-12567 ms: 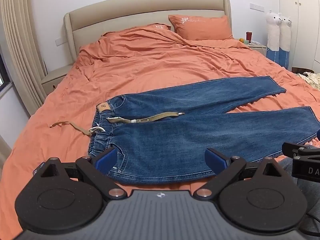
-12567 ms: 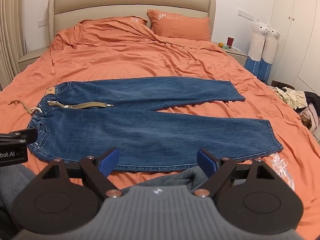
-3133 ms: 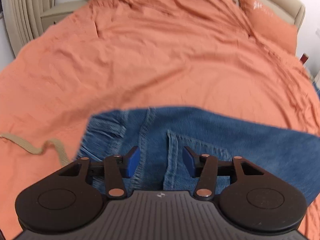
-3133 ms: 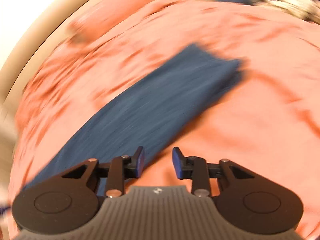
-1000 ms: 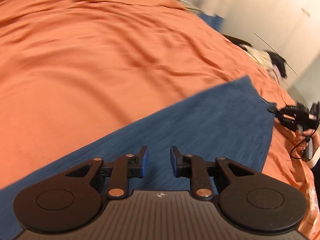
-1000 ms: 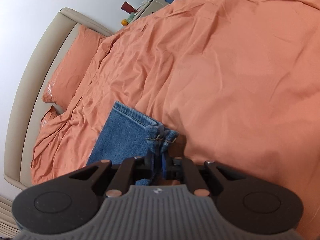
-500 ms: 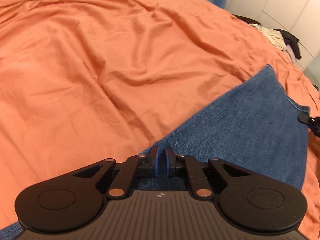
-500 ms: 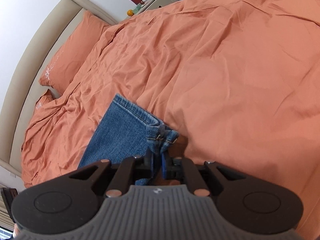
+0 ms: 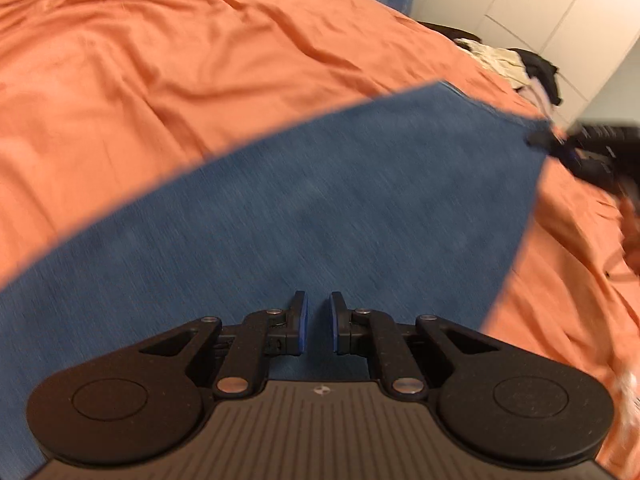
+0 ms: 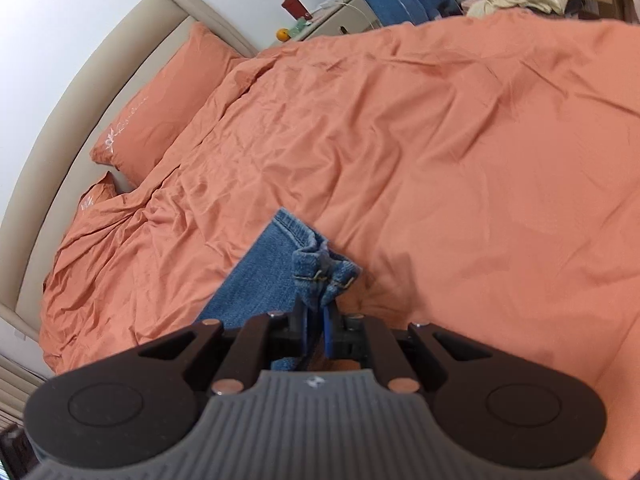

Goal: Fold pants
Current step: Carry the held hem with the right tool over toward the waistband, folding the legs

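No legible text, numbers or brand names. The pillow (image 10: 160, 108) carries white embroidered script beside a flower motif, too small to read.

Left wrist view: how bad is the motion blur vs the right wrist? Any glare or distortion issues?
Left wrist: jeans and far-right edge smeared by motion; left gripper itself sharp. Right wrist: crisp, hem stitching legible where the right gripper pinches the jeans. Both: strong fisheye bending, seen in the headboard; even soft light, no glare, faint shadow under the lifted hem.
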A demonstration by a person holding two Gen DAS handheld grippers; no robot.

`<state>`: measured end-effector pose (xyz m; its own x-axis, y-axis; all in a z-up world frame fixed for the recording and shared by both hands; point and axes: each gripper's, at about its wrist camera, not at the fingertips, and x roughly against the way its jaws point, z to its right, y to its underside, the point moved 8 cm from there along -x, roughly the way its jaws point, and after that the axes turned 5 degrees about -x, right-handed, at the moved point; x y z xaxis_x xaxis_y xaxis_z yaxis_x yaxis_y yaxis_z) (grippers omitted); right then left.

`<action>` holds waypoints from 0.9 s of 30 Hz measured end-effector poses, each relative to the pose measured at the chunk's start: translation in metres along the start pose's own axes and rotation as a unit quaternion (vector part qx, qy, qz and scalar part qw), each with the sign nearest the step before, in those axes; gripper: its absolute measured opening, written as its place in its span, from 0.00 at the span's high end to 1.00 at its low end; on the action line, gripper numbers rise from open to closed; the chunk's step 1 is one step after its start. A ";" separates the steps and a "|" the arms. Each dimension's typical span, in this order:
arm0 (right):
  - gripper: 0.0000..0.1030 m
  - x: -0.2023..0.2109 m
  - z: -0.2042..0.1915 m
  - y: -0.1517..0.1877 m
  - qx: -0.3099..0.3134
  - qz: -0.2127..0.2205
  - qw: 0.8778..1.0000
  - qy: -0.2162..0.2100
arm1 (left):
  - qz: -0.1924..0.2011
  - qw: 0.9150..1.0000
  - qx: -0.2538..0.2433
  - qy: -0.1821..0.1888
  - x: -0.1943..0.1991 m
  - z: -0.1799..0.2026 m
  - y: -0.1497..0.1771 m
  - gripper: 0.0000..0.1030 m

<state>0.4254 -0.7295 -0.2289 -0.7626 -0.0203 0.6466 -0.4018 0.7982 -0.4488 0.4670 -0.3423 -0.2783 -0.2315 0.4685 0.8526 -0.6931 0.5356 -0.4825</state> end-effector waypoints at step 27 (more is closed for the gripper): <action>0.98 0.091 -0.338 0.203 0.336 0.014 0.937 -0.095 | 0.098 0.985 0.144 -0.019 0.188 -0.096 0.108 0.90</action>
<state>0.4456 -0.3656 -0.0532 -0.8279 -0.1627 0.5368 -0.5609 0.2421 -0.7917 0.4141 -0.1287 -0.1897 -0.4007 0.5137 0.7586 -0.7967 0.2135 -0.5654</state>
